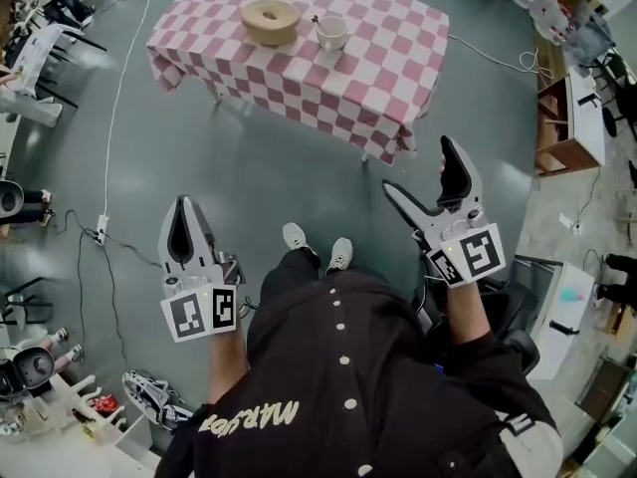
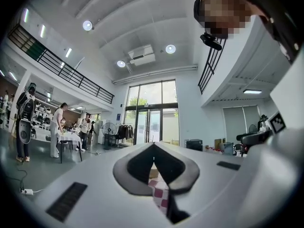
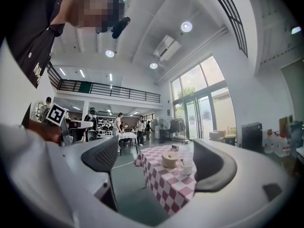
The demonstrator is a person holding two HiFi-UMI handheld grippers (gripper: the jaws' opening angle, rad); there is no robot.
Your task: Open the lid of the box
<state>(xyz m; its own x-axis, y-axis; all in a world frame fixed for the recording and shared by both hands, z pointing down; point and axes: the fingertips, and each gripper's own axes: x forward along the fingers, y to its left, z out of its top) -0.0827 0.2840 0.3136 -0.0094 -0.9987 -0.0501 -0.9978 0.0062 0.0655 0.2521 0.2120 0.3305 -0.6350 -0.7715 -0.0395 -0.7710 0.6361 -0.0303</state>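
Box (image 1: 271, 20) distant, detail unclear; cup (image 1: 331, 33) beside; table (image 1: 383, 83) far edge cut off.

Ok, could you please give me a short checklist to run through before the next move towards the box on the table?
1. Lid in place: the lid sits on the round box: ok.
2. Right gripper ready to grasp: jaws wide apart, nothing between them: ok.
3. Left gripper ready to steady the box: jaws together, nothing held: not ok, it probably needs opening first.
4. Box within reach: both grippers hang well short of the table, with floor between: not ok.
5. Room around the box: the cup stands close beside it, apart from it: ok, but mind it.
6. How tightly the lid fits: cannot tell.
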